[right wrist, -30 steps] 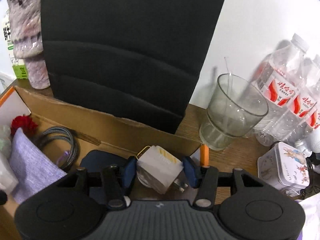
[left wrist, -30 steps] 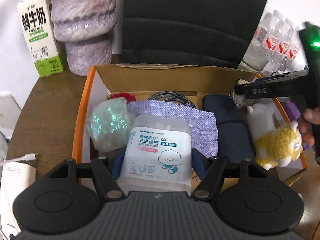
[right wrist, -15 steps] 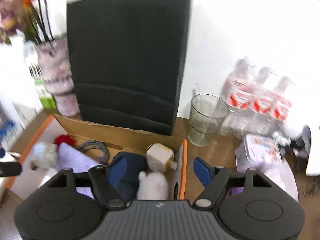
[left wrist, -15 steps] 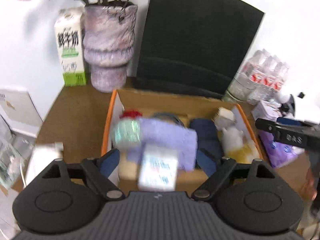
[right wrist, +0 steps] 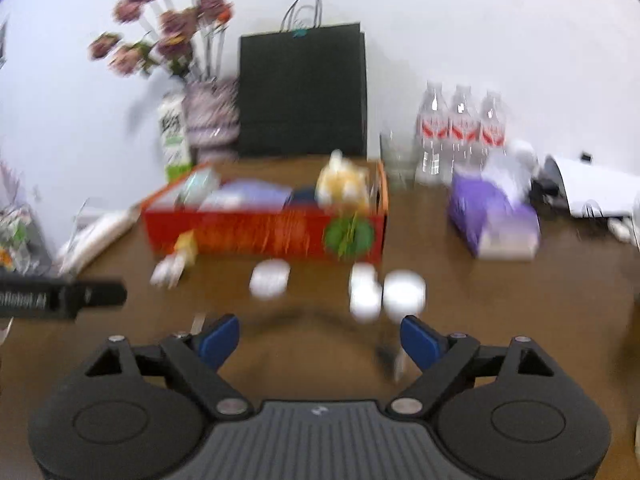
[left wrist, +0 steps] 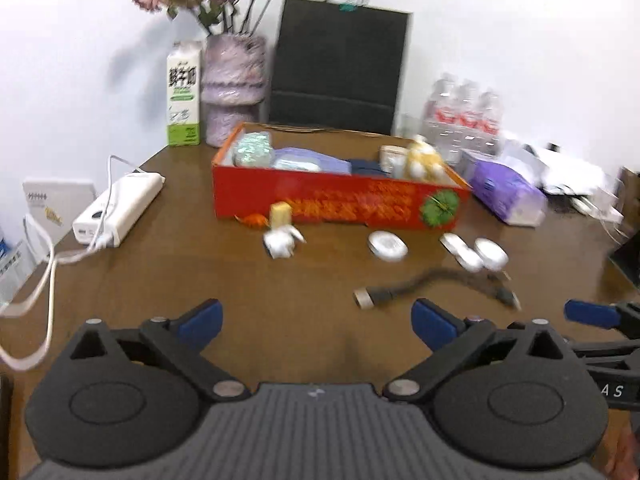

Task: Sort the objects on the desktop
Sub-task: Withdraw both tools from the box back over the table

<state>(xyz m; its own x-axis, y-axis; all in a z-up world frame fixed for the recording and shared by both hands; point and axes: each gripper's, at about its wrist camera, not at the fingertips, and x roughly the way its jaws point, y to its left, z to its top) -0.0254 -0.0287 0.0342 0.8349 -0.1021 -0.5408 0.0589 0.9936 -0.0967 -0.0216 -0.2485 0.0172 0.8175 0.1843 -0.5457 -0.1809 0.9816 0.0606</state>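
Cable [left wrist: 432, 286], lower right of the left view, lies loose on the table [left wrist: 200, 272]; likely light and floppy, best pinched at its stiff plug. Left gripper [left wrist: 316, 322] and right gripper [right wrist: 320, 338] both gape wide, empty.

Brown wooden table [left wrist: 160, 280] carries everything. Red cardboard box [left wrist: 340, 202] sits mid-table. In it, left to right: purple cloth [left wrist: 310, 158], yellow-and-white plush toy [left wrist: 420, 160]. Behind box: black paper bag [left wrist: 340, 68] against wall. Left of bag: mottled purple vase [left wrist: 232, 88], then green-and-white milk carton [left wrist: 183, 94]. Right of box: purple tissue pack [left wrist: 506, 194], clear plastic water bottles [left wrist: 464, 120] behind it. Before box: white wall plug [left wrist: 282, 240], round white tins [left wrist: 387, 245], dark cable [left wrist: 432, 284] nearest. Far left: white power bank [left wrist: 120, 208].
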